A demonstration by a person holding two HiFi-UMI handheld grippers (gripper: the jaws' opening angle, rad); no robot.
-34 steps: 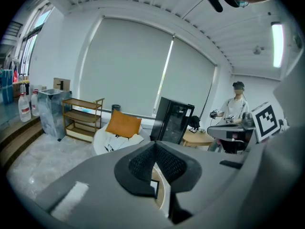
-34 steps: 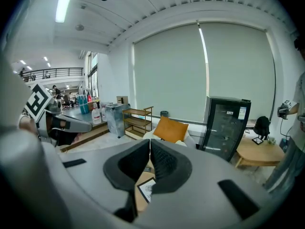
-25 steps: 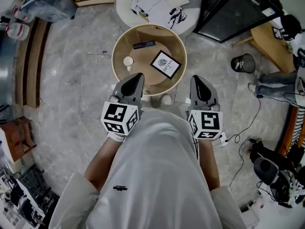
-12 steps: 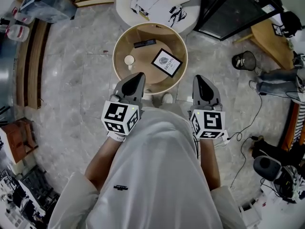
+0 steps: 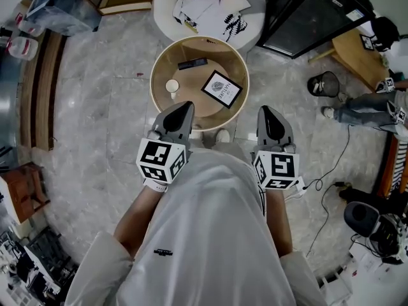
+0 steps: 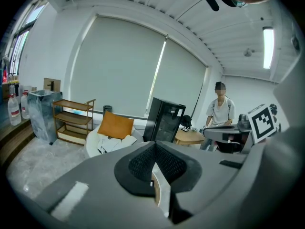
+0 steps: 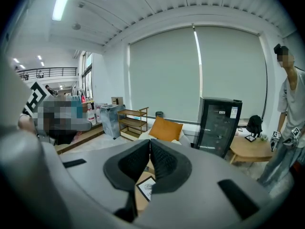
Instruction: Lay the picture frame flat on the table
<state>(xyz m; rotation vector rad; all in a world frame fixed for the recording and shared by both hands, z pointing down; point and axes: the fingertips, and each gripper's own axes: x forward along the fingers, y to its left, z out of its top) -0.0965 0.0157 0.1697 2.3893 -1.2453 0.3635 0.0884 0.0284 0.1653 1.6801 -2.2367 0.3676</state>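
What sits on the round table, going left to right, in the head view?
white cup → black remote → picture frame

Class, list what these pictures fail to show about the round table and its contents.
Picture frame: print too small in head view; in right gripper view, the right claw covers most of it.
Table: near rim partly hidden by left claw in head view.
White round item: too small to identify.
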